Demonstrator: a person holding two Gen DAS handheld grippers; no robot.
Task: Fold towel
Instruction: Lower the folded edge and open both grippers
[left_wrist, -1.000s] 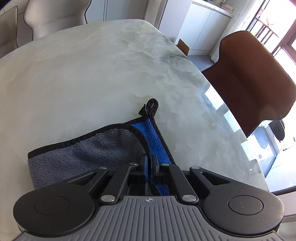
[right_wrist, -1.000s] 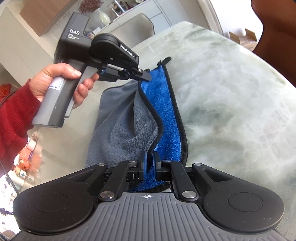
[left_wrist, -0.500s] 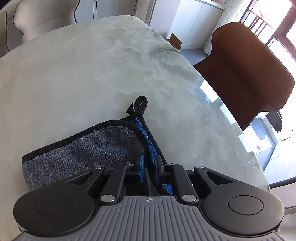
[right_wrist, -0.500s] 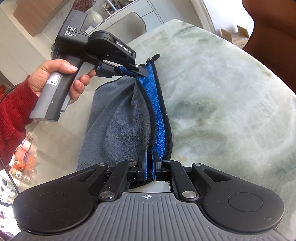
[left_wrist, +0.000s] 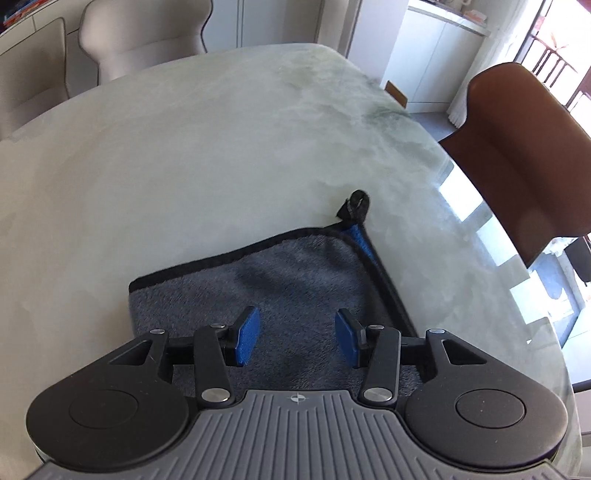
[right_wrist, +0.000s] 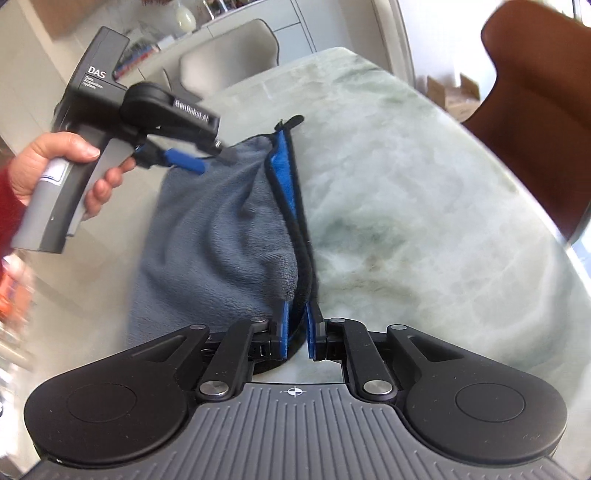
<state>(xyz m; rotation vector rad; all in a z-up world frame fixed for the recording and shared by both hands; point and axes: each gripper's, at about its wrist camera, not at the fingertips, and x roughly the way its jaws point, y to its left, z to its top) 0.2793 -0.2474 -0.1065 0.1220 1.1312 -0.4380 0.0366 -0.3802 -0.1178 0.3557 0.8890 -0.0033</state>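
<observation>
The towel (left_wrist: 295, 280) lies folded on the marble table, grey side up, with a black hem, a thin strip of blue along its right edge and a black hanging loop (left_wrist: 354, 206) at the far corner. It also shows in the right wrist view (right_wrist: 221, 236). My left gripper (left_wrist: 295, 338) is open and empty, hovering just above the grey cloth; the right wrist view shows it (right_wrist: 207, 158) lifted off the far corner. My right gripper (right_wrist: 297, 328) has its jaws slightly parted around the towel's near hem.
The pale green marble table (left_wrist: 184, 147) stretches far and left. A brown chair (left_wrist: 524, 155) stands at its right edge. Two cream chairs (left_wrist: 147, 40) stand at the far end. A hand in a red sleeve (right_wrist: 48, 162) holds the left gripper.
My left gripper has let go of the towel's far corner, opened wide and lifted. The upper layer now lies flat over the blue side. My right gripper's jaws have parted slightly.
</observation>
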